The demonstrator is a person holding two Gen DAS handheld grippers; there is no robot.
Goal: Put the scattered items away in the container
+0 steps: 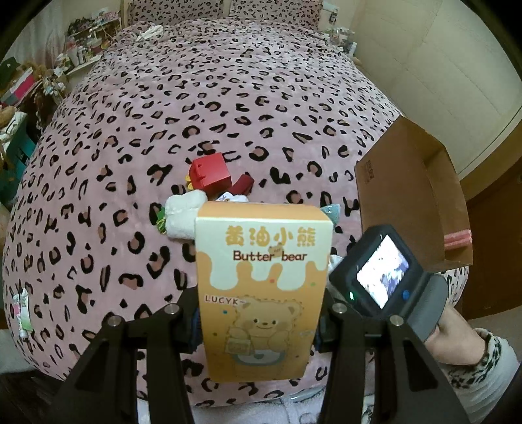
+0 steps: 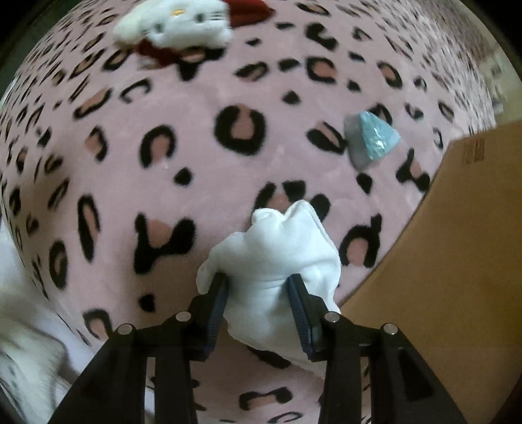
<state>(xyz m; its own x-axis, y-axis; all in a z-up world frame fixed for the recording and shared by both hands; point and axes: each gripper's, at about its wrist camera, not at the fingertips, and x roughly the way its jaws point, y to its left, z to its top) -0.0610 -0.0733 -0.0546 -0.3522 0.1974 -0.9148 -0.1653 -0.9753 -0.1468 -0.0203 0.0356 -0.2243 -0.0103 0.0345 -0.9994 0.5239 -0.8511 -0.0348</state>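
Note:
My left gripper is shut on an orange "Butter bear" box and holds it upright above the leopard-print bed. Behind the box lie a red box, a white plush cat and a dark red item. The brown cardboard container stands open to the right. My right gripper is shut on a white cloth, just left of the container; its back shows in the left wrist view. A blue-grey packet and the plush cat lie farther off.
The pink leopard-print blanket covers the whole bed. Cluttered shelves stand at the left. A small tube lies at the bed's left edge. A pink strip is inside the container. A cream wall is at the right.

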